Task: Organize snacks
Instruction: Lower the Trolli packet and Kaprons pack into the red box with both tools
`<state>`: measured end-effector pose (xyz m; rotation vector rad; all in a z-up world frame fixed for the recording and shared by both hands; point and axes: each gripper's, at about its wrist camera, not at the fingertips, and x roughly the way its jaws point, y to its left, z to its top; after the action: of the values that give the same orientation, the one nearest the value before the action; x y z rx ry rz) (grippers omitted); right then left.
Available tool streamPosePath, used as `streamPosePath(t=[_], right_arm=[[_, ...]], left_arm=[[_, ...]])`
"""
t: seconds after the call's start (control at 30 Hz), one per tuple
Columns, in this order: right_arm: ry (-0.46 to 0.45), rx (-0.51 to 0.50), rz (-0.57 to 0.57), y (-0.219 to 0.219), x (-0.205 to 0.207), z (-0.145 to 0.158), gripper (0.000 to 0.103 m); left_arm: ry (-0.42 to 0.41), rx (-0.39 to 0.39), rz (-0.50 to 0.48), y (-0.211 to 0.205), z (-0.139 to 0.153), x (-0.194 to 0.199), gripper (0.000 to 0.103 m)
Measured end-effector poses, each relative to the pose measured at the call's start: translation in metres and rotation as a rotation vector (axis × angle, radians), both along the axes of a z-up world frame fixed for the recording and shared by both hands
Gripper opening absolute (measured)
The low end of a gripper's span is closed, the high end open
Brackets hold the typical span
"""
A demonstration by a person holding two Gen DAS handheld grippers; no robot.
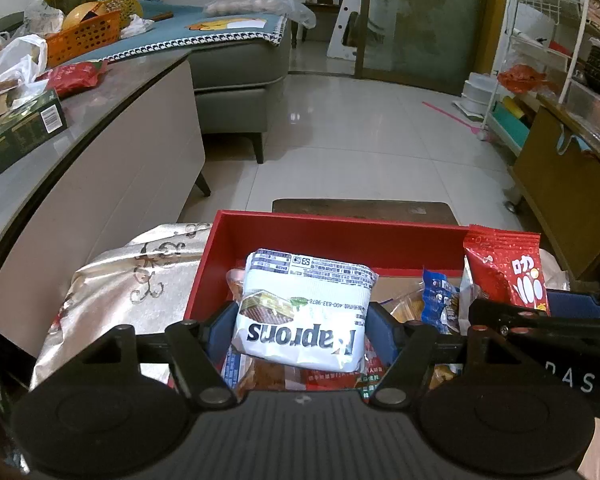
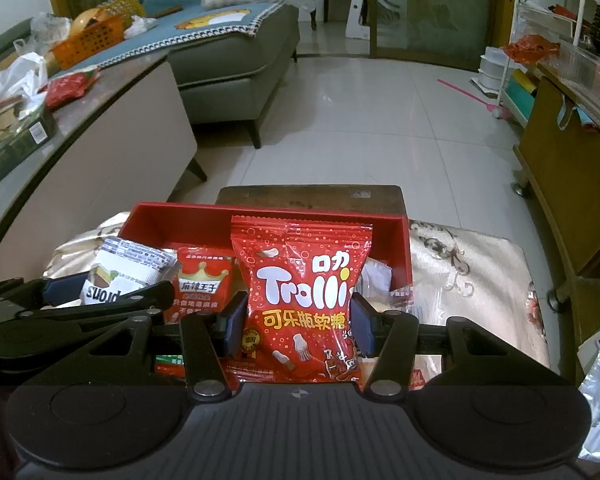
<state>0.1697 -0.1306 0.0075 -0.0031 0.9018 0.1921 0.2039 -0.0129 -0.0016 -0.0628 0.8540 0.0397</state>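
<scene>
My left gripper (image 1: 300, 328) is shut on a white wafer packet (image 1: 304, 308) and holds it over the red box (image 1: 340, 236). My right gripper (image 2: 298, 320) is shut on a red Trolli gummy bag (image 2: 300, 300), held upright over the same red box (image 2: 260, 216). Each view shows the other gripper's load: the Trolli bag (image 1: 508, 272) at the right of the left wrist view, the wafer packet (image 2: 120, 276) at the left of the right wrist view. The box holds several more snack packets, such as a red crown-printed packet (image 2: 202, 284) and a blue packet (image 1: 440, 296).
The box rests on a silver patterned cloth (image 2: 460, 272), with a dark wooden stool (image 2: 312, 196) behind it. A long table (image 1: 112, 92) at the left carries a green carton (image 1: 20, 128), bags and an orange basket (image 1: 84, 36). A wooden cabinet (image 2: 572, 184) stands at the right.
</scene>
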Motion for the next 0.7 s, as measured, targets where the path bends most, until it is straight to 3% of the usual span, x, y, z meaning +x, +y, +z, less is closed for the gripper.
streamPosePath(t=[0.7], right_arm=[[0.025, -0.024, 0.007, 0.004, 0.015, -0.006, 0.061]], left_arm=[[0.026, -0.011, 0.017, 0.003, -0.011, 0.016, 0.06]])
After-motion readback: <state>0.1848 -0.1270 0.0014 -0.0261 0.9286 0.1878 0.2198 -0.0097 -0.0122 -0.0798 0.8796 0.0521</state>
